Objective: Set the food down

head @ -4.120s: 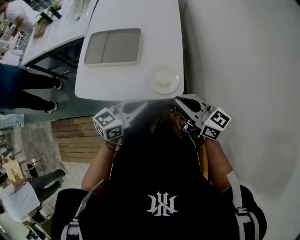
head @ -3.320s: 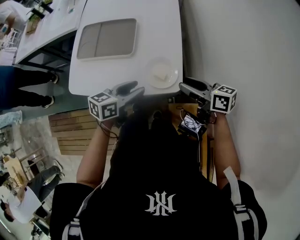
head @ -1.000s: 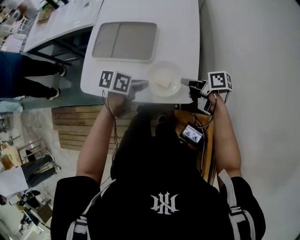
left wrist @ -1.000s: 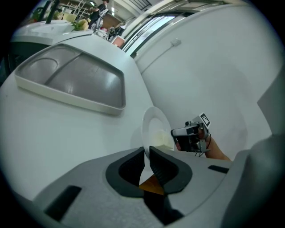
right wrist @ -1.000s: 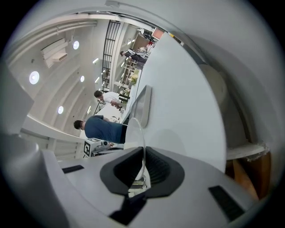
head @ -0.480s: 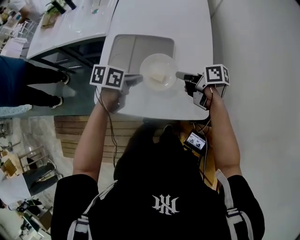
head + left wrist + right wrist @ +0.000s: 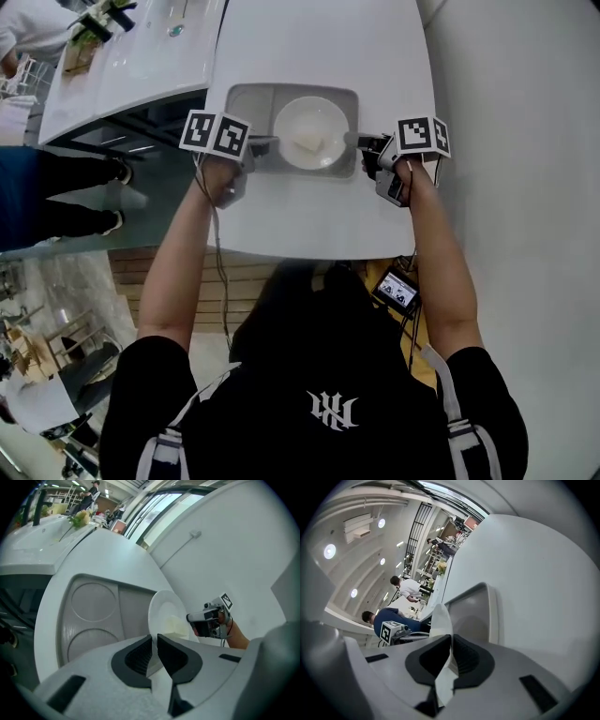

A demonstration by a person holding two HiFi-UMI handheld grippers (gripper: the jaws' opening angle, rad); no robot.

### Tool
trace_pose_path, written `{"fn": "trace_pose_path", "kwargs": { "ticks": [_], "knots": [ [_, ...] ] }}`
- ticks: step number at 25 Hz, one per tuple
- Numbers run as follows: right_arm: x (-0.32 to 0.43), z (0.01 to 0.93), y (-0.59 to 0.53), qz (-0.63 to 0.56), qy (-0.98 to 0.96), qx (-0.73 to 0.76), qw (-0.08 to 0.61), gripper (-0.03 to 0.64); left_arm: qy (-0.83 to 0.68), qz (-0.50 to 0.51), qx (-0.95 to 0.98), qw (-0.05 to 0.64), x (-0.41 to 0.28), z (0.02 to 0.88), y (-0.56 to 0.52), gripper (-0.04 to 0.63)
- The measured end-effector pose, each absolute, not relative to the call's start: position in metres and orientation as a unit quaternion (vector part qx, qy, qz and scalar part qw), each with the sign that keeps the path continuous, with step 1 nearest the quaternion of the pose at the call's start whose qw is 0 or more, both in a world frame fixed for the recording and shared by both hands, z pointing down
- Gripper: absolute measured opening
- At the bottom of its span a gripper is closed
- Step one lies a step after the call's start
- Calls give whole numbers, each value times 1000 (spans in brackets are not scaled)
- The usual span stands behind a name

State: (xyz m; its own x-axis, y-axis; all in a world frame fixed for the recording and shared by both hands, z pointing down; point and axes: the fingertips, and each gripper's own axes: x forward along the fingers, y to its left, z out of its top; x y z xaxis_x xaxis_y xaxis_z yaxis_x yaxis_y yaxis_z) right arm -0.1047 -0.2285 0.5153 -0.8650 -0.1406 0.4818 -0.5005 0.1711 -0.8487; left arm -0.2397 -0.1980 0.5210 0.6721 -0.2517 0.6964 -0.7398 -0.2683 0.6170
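Observation:
A white plate (image 7: 310,132) carries a pale block of food (image 7: 307,142) and hangs over the right half of a grey recessed tray (image 7: 246,105) on the white table (image 7: 319,206). My left gripper (image 7: 267,142) is shut on the plate's left rim. My right gripper (image 7: 356,140) is shut on its right rim. In the left gripper view the plate (image 7: 161,613) stands edge-on between the jaws, with the food (image 7: 176,626) on it and the right gripper (image 7: 208,618) beyond. In the right gripper view the plate rim (image 7: 440,620) runs between the jaws, above the tray (image 7: 476,611).
A second white table (image 7: 131,66) with small items stands at the upper left. A person's legs (image 7: 56,202) are on the floor to the left. A curved white wall (image 7: 525,187) runs close on the right. The tray's left half shows two round recesses (image 7: 91,602).
Both grippers have carried the plate forward from the table's near edge to above the tray. The grips on its rims are the same as before.

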Motion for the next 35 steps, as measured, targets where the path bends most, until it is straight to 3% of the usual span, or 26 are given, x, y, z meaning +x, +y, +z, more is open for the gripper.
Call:
{"fn": "trace_pose_path", "kwargs": {
  "ticks": [24, 35],
  "knots": [
    [-115, 573, -242, 527, -748, 291, 279, 20, -316, 438, 727, 425, -249, 575, -217, 38],
    [-130, 576, -259, 378, -773, 321, 395, 57, -344, 500, 694, 387, -259, 570, -224, 52]
  ]
}}
